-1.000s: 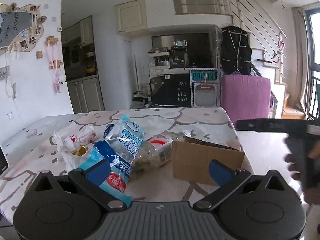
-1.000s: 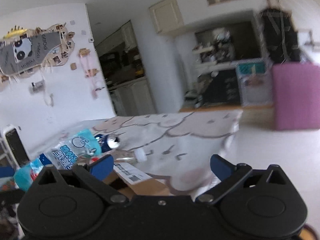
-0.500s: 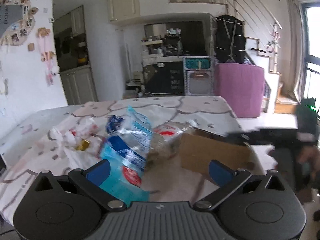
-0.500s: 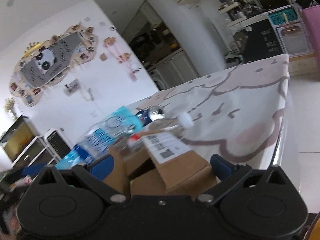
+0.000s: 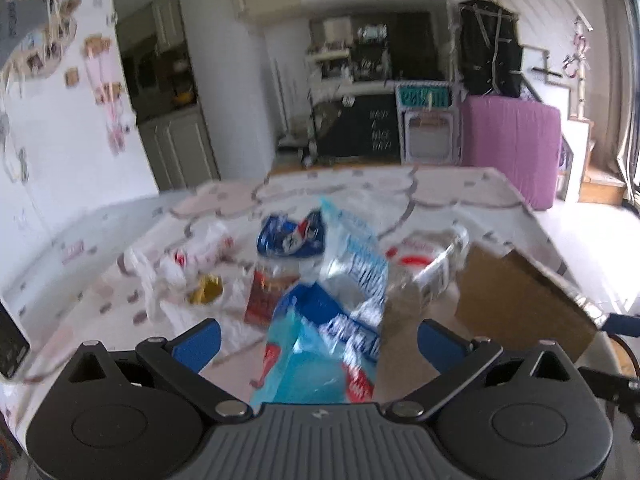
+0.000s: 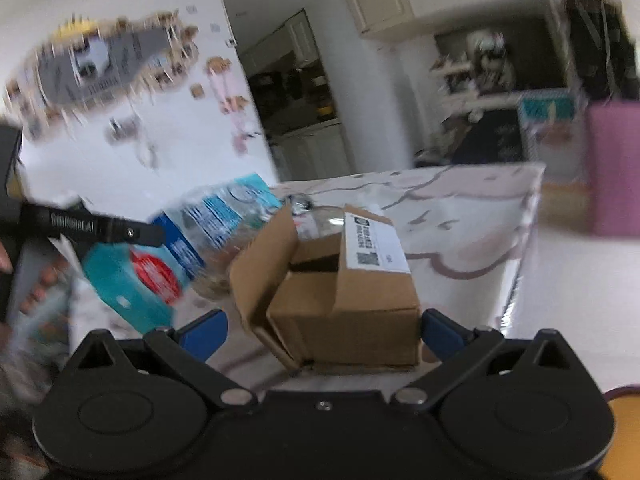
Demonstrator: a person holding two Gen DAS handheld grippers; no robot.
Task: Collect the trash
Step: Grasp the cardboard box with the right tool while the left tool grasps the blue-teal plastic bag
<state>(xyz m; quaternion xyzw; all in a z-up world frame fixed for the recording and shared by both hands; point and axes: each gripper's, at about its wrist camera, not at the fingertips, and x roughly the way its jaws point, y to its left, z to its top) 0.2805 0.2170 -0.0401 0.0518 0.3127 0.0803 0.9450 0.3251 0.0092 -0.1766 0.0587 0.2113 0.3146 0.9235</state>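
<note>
Hovering spread-fingered, right tool [image 6: 322, 328] faces cardboard box [image 6: 344, 300].

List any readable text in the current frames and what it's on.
None reads cleanly.
Chalkboard: white lettering, blurred.
Teal sign: blurred.
Blue plastic bag: white print, smeared.
Label on cardboard box: codes and print too small.
Left gripper's arm: embossed lettering, illegible.
</note>
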